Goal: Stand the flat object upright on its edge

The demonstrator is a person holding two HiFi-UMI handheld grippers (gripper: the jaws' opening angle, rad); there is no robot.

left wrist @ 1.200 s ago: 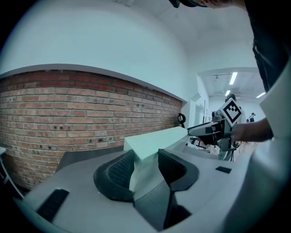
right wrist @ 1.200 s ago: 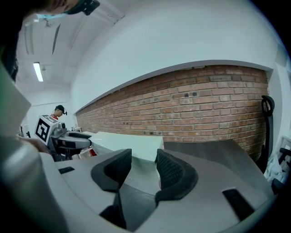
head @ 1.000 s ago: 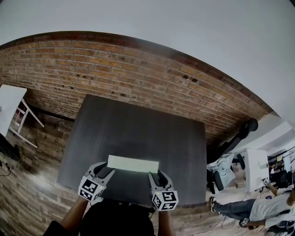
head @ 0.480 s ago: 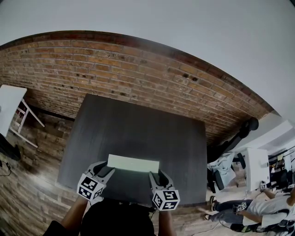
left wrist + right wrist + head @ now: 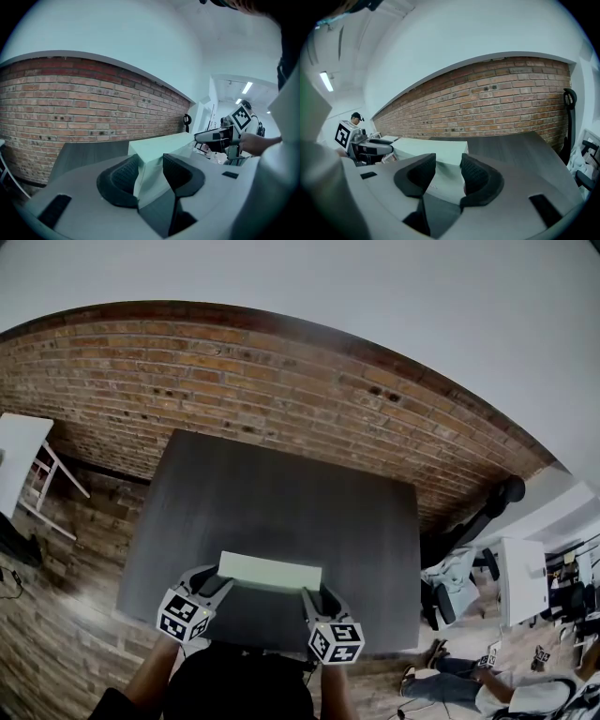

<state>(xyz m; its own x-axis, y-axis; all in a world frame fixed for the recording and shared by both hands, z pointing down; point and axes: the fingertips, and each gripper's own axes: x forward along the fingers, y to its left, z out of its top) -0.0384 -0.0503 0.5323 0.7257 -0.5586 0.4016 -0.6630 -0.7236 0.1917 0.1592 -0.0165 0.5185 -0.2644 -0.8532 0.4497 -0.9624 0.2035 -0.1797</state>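
Note:
A flat pale green box [image 5: 270,570] is held by its two short ends above the near part of the dark table [image 5: 281,493]. My left gripper [image 5: 220,581] is shut on the box's left end [image 5: 159,150], and its pads [image 5: 123,176] press both faces. My right gripper [image 5: 310,595] is shut on the right end [image 5: 433,149] in the same way. Each gripper view shows the other gripper at the far end of the box: the right gripper [image 5: 220,137] and the left gripper [image 5: 370,148]. Whether the box's lower edge touches the table I cannot tell.
A brick wall [image 5: 244,371] runs behind the table. A white folding table [image 5: 19,460] stands at the far left. At the right are a black chair [image 5: 492,507], white desks [image 5: 520,582] and a person on the floor [image 5: 525,695]. The table's front edge lies just under the grippers.
Both grippers and the box stay in place, with only a slight roll. The person on the floor at the lower right has shifted lower in the picture.

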